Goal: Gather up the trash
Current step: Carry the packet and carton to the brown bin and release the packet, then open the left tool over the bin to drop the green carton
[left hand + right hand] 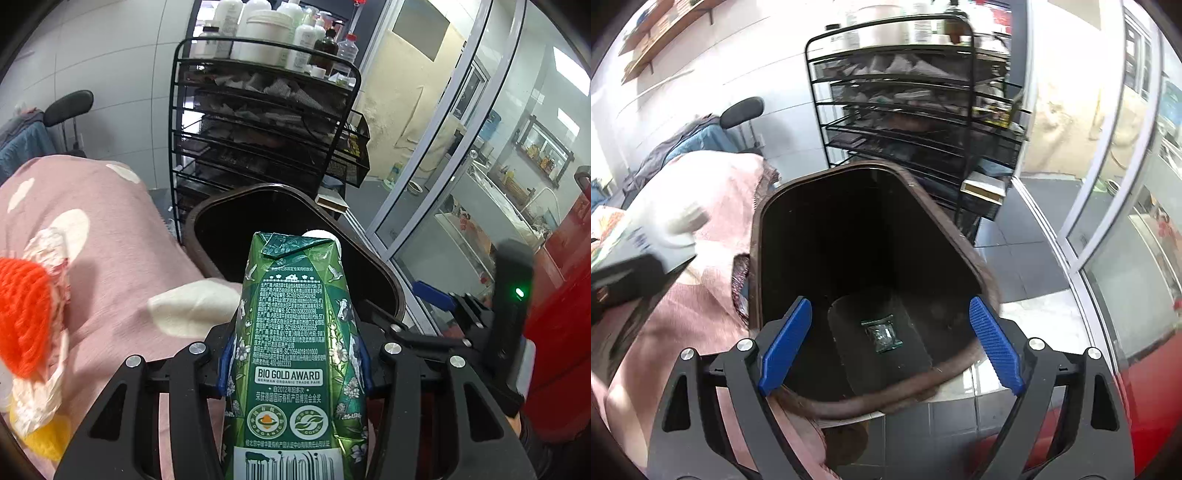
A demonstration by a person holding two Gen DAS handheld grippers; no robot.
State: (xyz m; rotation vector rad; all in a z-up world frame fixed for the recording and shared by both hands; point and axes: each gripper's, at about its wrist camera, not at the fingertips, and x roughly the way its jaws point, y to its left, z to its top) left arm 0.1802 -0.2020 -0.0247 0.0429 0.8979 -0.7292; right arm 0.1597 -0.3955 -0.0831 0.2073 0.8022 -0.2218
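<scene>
Carton on its way to the bin, one piece already dropped.

Our left gripper (293, 363) is clamped on the green milk carton (295, 332), aimed at the brown trash bin (384, 273) beside the pink blanket (103, 229); our right gripper (890, 343) gapes wide and empty over the bin, where a small green wrapper (882, 334) lies at the bottom. The carton's base is cut off, and the bin's depths stay dark.

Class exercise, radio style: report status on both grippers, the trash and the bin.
Left gripper shut on green carton, short of bin. Right gripper open, empty, above bin. Green wrapper on bin floor. Nothing blocks the drop.
</scene>
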